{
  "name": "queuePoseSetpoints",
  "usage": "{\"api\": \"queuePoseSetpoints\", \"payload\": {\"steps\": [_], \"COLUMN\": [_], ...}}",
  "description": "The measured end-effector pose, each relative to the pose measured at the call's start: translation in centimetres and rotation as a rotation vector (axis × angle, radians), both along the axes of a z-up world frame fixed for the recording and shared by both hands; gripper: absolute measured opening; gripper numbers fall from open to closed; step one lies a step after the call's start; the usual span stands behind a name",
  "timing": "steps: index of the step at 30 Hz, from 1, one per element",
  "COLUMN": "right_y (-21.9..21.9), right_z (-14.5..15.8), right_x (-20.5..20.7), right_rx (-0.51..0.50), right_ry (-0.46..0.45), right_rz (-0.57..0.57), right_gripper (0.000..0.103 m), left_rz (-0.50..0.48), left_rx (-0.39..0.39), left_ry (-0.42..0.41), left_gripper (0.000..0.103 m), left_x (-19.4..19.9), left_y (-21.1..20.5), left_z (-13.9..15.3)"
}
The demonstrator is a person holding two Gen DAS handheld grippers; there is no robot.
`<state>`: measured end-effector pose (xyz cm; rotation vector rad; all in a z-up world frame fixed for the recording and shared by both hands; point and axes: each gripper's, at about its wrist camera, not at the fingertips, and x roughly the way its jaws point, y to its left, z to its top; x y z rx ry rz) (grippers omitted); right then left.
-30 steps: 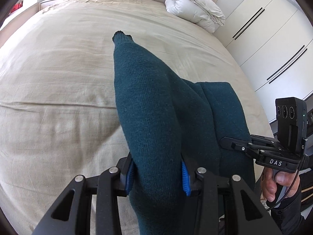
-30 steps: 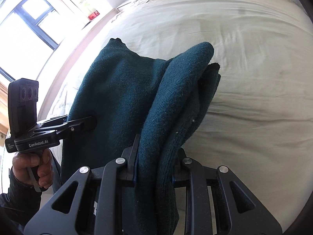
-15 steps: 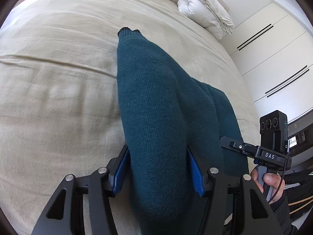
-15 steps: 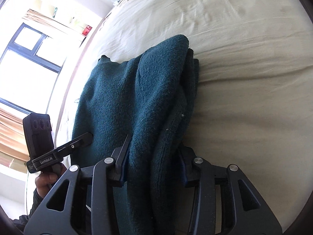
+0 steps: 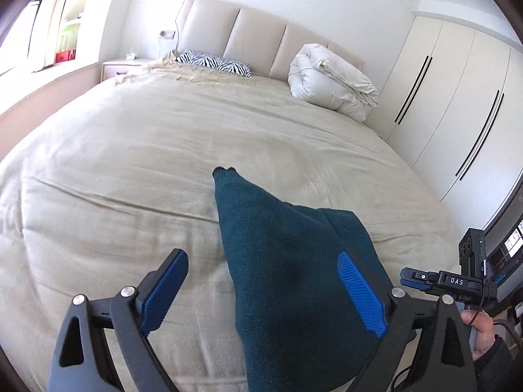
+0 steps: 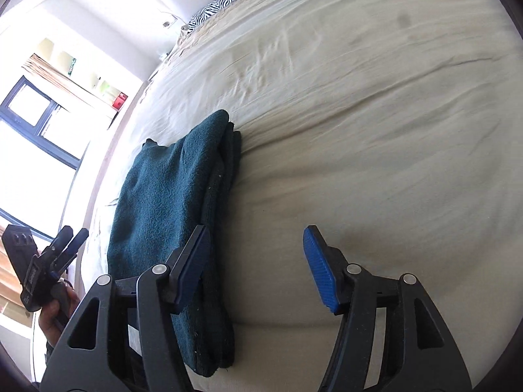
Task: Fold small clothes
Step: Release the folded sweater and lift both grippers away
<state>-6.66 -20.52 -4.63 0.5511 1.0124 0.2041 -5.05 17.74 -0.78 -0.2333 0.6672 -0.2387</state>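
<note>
A folded dark teal sweater (image 5: 294, 271) is seen lying on a beige bedspread (image 5: 130, 170), just released. The left gripper (image 5: 261, 294) is held with its blue pads spread wide, having just been opening; the knit lies between them, against the right-hand pad (image 5: 359, 297) and clear of the other. The right gripper (image 6: 255, 268) has likewise been opening, its jaws set apart, with the sweater's edge lying past its left finger (image 6: 193, 261) and bare bedspread between the fingers
</note>
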Motion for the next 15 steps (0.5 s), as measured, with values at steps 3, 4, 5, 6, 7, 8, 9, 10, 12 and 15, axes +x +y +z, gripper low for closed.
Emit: {"api": "queuePoseSetpoints", "payload": {"steps": [3,4,5,6,7,8,9,10,12,15], "right_y": [0.0,0.2,0.4,0.8,1.3,1.6,1.8,2.0,2.4,3.1], "right_z": [3.2,4.5,6.1,7.6,9.0,10.7,12.3,13.8,16.5,20.1], "right_x": [-2.2,-2.9,-3.9,-4.6,-5.3,-6.2,-7.1,-8.1,-9.9,-11.9], "right_rx": [-0.111,-0.155,-0.204,-0.249,-0.284,-0.309,-0.321,-0.324,-0.335,-0.403], "right_ry": [-0.105,-0.152,-0.203,-0.254,-0.305,-0.364,-0.431,-0.503,-0.635,-0.756], "right_rz": [-0.051,-0.066,-0.082,-0.095,-0.105,-0.117,-0.128,-0.137,-0.166,-0.215], "right_gripper": [0.058,0.058,0.058,0.059,0.067,0.080,0.087,0.097,0.100,0.103], "left_rz": [0.046,0.067,0.093,0.115,0.129,0.133,0.135,0.139,0.179,0.197], "left_rx": [0.145,0.187,0.222,0.249,0.262,0.262,0.260,0.257,0.252,0.233], "left_ry": [-0.177,-0.226,-0.269,-0.305,-0.338,-0.373,-0.409,-0.449,-0.515,-0.514], "left_gripper": [0.103,0.103,0.103,0.103,0.103,0.103,0.103,0.103,0.103,0.103], "left_x": [-2.3,-2.9,-3.6,-4.3,-4.7,-5.4,-6.3,-7.1,-8.7,-9.4], "left_y": [-1.1,-1.6,-1.9,-2.1,-2.8,-2.9,-2.8,-2.9,-3.4,-3.6], "left_z": [3.9,5.2,6.2,7.2,8.3,9.3,10.1,11.1,12.6,14.2]}}
